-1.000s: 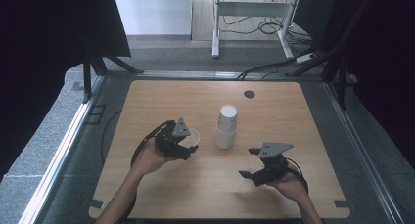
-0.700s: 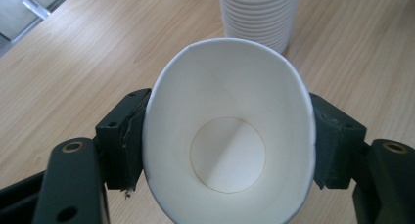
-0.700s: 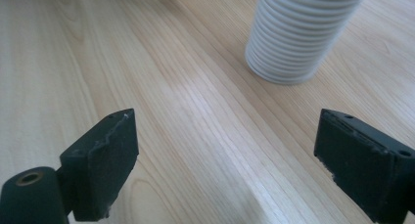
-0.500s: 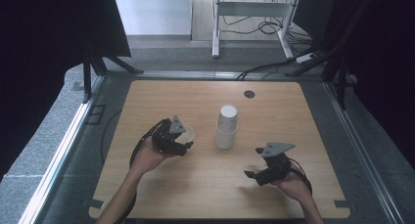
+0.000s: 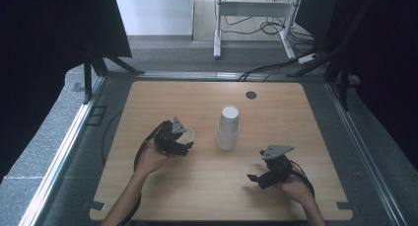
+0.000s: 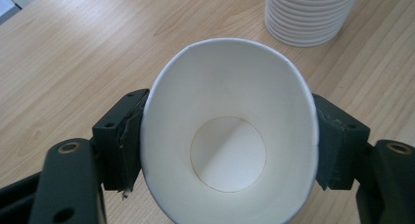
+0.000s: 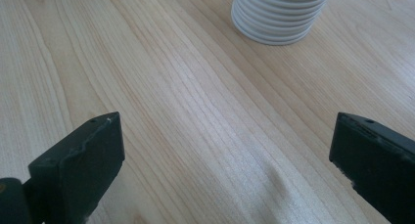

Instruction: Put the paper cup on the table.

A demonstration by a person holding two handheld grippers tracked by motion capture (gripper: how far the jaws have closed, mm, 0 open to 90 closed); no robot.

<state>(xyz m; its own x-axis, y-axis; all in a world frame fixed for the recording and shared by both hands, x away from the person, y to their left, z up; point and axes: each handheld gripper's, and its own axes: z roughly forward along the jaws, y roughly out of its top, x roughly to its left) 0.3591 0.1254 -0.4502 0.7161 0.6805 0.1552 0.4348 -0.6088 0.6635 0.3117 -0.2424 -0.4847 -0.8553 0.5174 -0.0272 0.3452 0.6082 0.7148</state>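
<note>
A white paper cup (image 6: 227,111) sits mouth-up between the black jaws of my left gripper (image 6: 227,136), squeezed into an oval. In the high view this cup (image 5: 187,135) and the left gripper (image 5: 183,141) are low over the table, left of a stack of upside-down white cups (image 5: 229,127). The stack (image 6: 311,13) stands beyond the held cup. My right gripper (image 5: 255,179) rests near the front right, open. Its jaws have just been opening and stand wide with only bare wood between them (image 7: 227,150). The stack (image 7: 281,13) is ahead of it.
The wooden table (image 5: 197,102) has a small dark round cap (image 5: 251,94) near its far edge. A metal frame rims the table. Cables and a white stand leg (image 5: 217,38) lie on the floor beyond.
My left gripper has sunk a little toward the table with the cup. The right hand has stayed in place at the front right.
</note>
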